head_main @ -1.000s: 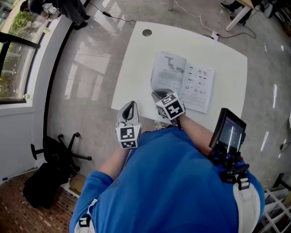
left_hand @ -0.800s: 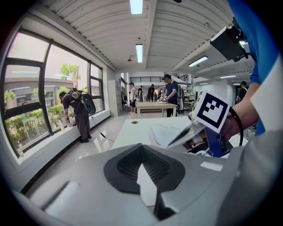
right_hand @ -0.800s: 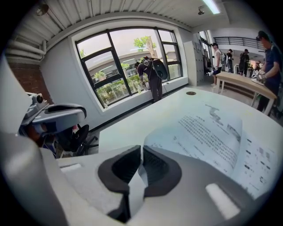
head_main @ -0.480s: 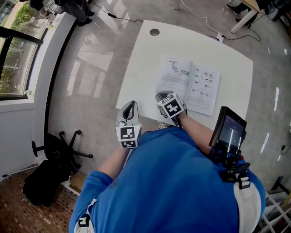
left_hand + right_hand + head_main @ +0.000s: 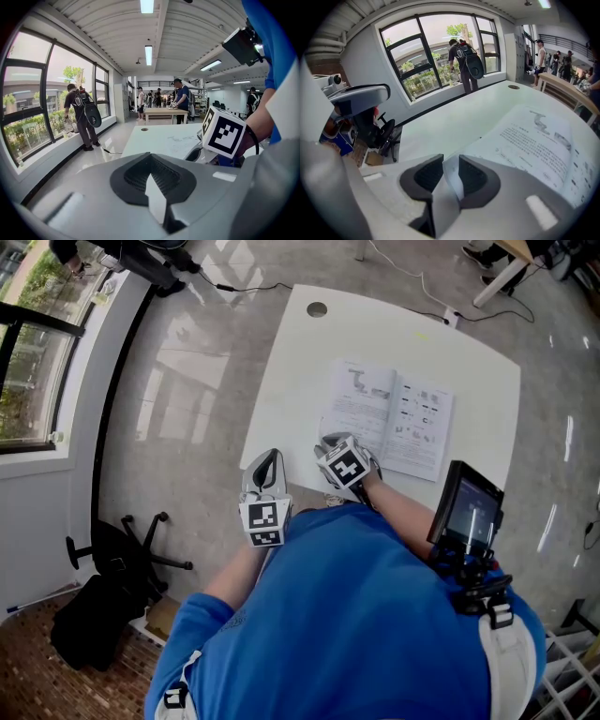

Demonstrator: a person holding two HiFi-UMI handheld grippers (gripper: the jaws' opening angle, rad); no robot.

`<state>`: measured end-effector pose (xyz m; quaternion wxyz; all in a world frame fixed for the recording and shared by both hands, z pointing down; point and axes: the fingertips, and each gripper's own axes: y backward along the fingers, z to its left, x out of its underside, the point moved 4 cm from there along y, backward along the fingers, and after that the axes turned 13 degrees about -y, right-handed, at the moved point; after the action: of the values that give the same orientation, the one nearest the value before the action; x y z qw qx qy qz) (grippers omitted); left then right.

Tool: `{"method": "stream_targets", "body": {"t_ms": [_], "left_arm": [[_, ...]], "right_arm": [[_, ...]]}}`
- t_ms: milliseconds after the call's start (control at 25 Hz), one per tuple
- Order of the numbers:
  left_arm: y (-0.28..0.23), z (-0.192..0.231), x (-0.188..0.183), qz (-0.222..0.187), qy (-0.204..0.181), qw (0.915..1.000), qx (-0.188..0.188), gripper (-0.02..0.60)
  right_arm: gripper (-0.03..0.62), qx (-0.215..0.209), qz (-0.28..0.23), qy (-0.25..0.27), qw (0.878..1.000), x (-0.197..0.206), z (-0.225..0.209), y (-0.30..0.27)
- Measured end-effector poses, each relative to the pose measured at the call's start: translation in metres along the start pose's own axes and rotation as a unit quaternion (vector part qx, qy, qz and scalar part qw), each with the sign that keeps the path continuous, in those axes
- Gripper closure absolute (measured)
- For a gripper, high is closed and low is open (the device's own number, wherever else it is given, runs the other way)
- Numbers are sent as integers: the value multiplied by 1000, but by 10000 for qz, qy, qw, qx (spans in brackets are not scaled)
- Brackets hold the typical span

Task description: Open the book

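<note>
Nearest: the person (image 5: 356,615) in a blue shirt, with a screen unit (image 5: 468,512) strapped at their right side.

Next out, the left gripper (image 5: 269,460) hung over the near-left corner of the white table (image 5: 291,371), clear of the book (image 5: 392,418). Its jaws looked closed, with nothing in them. My read is that it was parked, since this job only needed one hand.

Just right of it and a bit farther, the right gripper (image 5: 328,441) tipped steeply down onto the book's near-left corner. Its jaws had just been opening. The pads stood apart with a narrow gap, and the page edge lay loose between them, not pinched. That looked like a let-go once the leaf was laid flat.

The book lay open and flat toward the right side of the table, spine running near to far, with text on the left page and small figures on the right. Both leaves were down, so I'd call the opening basically done. What was left was backing the right gripper off the corner. The risk there was a pad snagging the sheet and dragging it.

Farther out, a cable hole (image 5: 317,309) sat near the table's far-left corner, well apart from the book. Windows (image 5: 440,51) ran along the left.
</note>
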<state>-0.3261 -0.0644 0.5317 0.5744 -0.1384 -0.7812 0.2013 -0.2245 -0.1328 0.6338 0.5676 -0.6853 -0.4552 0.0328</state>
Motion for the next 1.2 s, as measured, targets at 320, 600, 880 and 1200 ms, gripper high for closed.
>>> {"method": "stream_targets", "body": {"t_ms": [320,600,880,1200], "left_arm": [[1,-3,-5,7,-36,9999,130,578],[-6,-10,-5,-24,-101,9997,215,578],[-12,-18,-3,-58,-175,9994,299,578],[-14,-31,-1,-66,-303,9986,418,578]], "right_arm": [[456,-128,80,-3,9999,4,5,4],[456,-269,-303,-175,9990,2,6,9],[456,-379,-465,-240,9979,3,3,12],[456,-398,-732,-304,9961,13,-6,22]]}}
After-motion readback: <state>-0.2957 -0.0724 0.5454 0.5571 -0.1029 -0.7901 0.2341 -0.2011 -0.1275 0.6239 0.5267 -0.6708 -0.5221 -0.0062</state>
